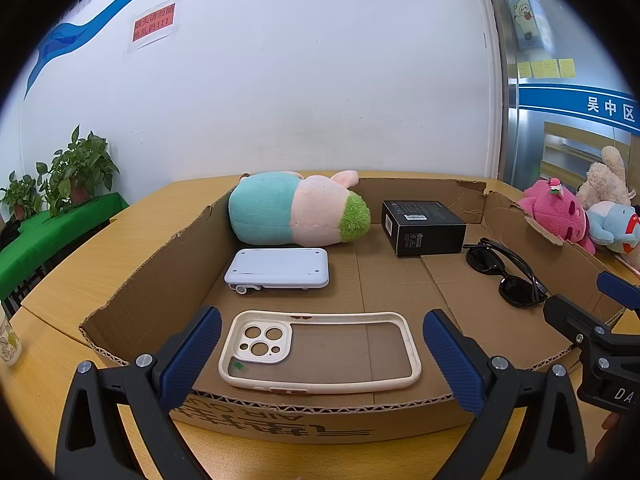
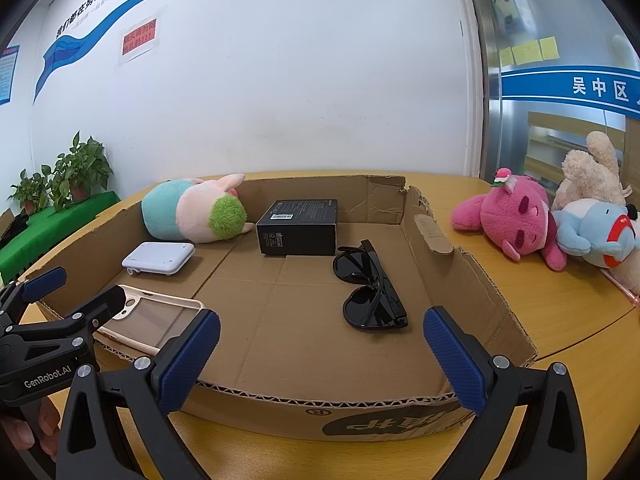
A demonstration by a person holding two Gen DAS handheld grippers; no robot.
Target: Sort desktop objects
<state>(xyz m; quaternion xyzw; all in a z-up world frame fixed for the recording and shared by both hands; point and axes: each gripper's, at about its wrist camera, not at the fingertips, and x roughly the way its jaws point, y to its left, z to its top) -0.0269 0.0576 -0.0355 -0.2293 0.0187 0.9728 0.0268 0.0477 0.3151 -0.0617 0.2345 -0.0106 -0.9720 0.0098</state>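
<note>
A shallow cardboard tray sits on the wooden table. Inside lie a cream phone case, a white flat device, a teal-pink-green plush, a black box and black sunglasses. My left gripper is open and empty, held over the tray's near wall with the phone case between its fingers' line. My right gripper is open and empty, near the tray's front, just short of the sunglasses.
Pink, beige and blue plush toys lie on the table right of the tray. Potted plants stand on a green-covered stand at left. A patterned cup stands at the table's left edge. A white wall is behind.
</note>
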